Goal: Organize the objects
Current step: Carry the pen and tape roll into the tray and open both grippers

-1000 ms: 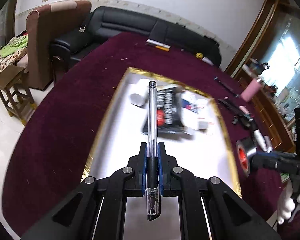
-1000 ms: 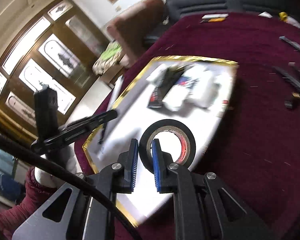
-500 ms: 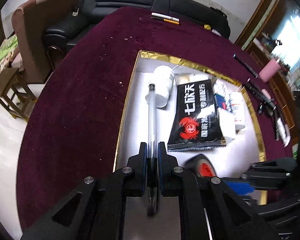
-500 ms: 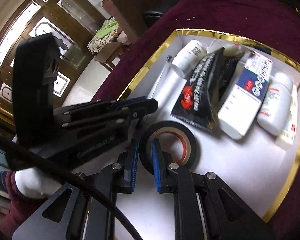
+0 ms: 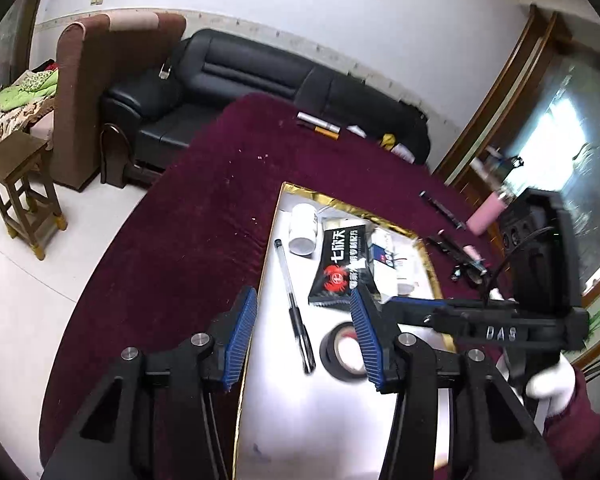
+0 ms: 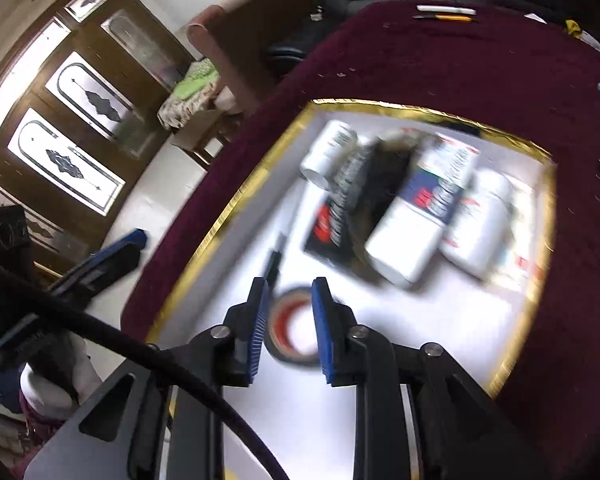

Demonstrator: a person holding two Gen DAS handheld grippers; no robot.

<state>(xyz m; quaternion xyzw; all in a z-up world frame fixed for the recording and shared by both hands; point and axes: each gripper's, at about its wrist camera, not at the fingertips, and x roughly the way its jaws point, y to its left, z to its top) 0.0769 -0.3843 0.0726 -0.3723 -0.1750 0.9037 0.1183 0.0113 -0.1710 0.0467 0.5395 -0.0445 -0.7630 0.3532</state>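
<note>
**Pen and tape lying in the white tray, both grippers opening**

A clear-barrelled pen (image 5: 294,308) with a black grip section and a dark cap end is being seen flat on the white floor of the gold-rimmed tray (image 5: 274,220). Its long axis is running almost along the tray's left edge, slightly slanted: the thin far end is pointing away from the camera toward the white bottle (image 5: 303,229), and the thicker black end is pointing toward the camera and a little to the right. Just beside this near end, the roll of black tape (image 5: 342,354) is lying flat, with a red inner ring showing; whether it touches the pen cannot be told.

The left gripper (image 5: 304,338) is being held above the tray with its jaws opening; the blue pads are standing well apart and nothing is being pressed between them, the pen lying below in the gap. The right gripper (image 6: 288,322) is also opening, its jaws only a little apart. The tape (image 6: 294,326) is being seen behind and between its pads, which are not pressing on it, and the picture is blurred there.

Further back in the tray, a black sachet (image 5: 338,268) with a red crab mark and white boxes and bottles are being kept side by side. The tray is resting on a dark red tablecloth (image 5: 188,232).
</note>
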